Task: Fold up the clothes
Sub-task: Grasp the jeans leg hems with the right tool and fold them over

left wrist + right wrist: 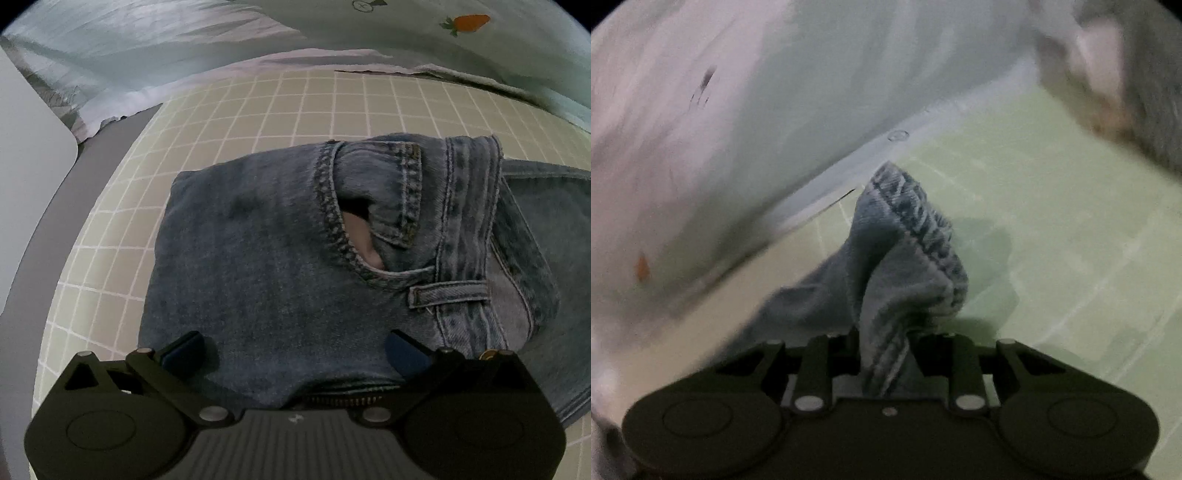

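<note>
Now we have the jeans (280,258) folded on the gridded mat (258,110), hem end lifted.

Our right gripper (886,354) is clenched on the bunched hem (916,236), which rises straight ahead of its jaws above the mat; our left gripper (295,350) hangs spread wide over the waistband end, gripping nothing, pale bedding (147,48) beyond.

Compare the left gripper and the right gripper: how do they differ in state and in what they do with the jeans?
The left gripper is open, fingers spread over the flat jeans; the right gripper is shut on a bunched denim hem. The left view is sharp, the right one blurred. Both are over the grid mat.
</note>
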`<state>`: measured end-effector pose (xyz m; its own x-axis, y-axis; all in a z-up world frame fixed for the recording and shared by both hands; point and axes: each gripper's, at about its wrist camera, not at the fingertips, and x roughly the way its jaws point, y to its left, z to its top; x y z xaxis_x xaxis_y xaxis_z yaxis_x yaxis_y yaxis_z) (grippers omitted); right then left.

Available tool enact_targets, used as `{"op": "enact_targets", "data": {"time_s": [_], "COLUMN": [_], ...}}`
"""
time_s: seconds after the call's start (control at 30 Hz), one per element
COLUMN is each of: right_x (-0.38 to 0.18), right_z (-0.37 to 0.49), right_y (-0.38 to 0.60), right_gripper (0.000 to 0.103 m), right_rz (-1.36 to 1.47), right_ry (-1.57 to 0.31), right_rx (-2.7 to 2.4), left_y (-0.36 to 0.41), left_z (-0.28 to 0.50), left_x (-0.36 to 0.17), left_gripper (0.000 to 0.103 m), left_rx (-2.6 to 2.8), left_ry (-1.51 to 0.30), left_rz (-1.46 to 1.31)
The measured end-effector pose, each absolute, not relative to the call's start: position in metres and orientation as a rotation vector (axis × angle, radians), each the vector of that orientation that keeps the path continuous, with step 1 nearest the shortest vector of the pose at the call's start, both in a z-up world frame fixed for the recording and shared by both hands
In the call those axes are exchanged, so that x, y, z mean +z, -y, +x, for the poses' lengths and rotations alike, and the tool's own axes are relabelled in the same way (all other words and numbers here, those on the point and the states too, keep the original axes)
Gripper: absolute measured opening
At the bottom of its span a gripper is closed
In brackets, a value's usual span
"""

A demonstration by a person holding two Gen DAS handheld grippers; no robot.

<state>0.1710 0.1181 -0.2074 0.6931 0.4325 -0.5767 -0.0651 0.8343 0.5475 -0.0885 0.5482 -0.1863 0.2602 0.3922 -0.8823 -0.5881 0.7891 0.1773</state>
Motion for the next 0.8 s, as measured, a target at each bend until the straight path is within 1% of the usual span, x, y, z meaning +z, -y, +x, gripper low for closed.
{"op": "enact_targets", "data": {"time_s": [0.1, 0.2, 0.37, 0.43, 0.47, 0.5, 0.53, 0.57, 0.6, 0.63, 0.67, 0.73, 0.8], "right_x": [-0.197, -0.180, -0.152, -0.151, -0.151, -0.158, -0.167, -0.179, -0.192, -0.197, -0.197, -0.194, -0.188], "right_z": [0.156, 0.137, 0.103, 0.088, 0.080, 0.073, 0.067, 0.060, 0.053, 0.043, 0.039, 0.033, 0.037], "right_y": [-0.118, -0.141, -0.215, -0.257, -0.277, -0.297, -0.317, -0.331, -0.343, -0.345, -0.346, -0.347, -0.340], "right_gripper": [0.026, 0.026, 0.026, 0.027, 0.033, 0.045, 0.050, 0.059, 0.059, 0.062, 0.072, 0.078, 0.090], "right_rz": [0.733, 0.837, 0.801, 0.708, 0.639, 0.555, 0.467, 0.399, 0.336, 0.315, 0.295, 0.251, 0.240], "right_ry": [-0.745, -0.733, -0.777, -0.836, -0.872, -0.924, -0.980, -1.038, -1.097, -1.049, -1.037, -1.044, -1.047], "right_rx": [0.346, 0.476, 0.736, 0.833, 0.874, 0.890, 0.899, 0.891, 0.879, 0.893, 0.905, 0.926, 0.916], "left_y": [-0.548, -0.548, -0.547, -0.548, -0.549, -0.550, -0.551, -0.552, -0.553, -0.553, -0.553, -0.554, -0.554], "left_z": [-0.089, -0.089, -0.090, -0.091, -0.092, -0.093, -0.094, -0.095, -0.095, -0.095, -0.096, -0.096, -0.096], "left_x": [-0.187, -0.187, -0.187, -0.187, -0.187, -0.187, -0.187, -0.187, -0.187, -0.188, -0.188, -0.188, -0.188], "left_gripper": [0.103, 0.103, 0.103, 0.103, 0.103, 0.103, 0.103, 0.103, 0.103, 0.103, 0.103, 0.103, 0.103], "left_rx": [0.676, 0.682, 0.683, 0.679, 0.675, 0.671, 0.667, 0.664, 0.662, 0.661, 0.659, 0.659, 0.660], "left_ry": [-1.122, -1.117, -1.109, -1.104, -1.100, -1.096, -1.093, -1.090, -1.087, -1.084, -1.080, -1.075, -1.074], "left_rz": [-0.207, -0.212, -0.218, -0.224, -0.228, -0.233, -0.238, -0.242, -0.245, -0.247, -0.249, -0.255, -0.260]}}
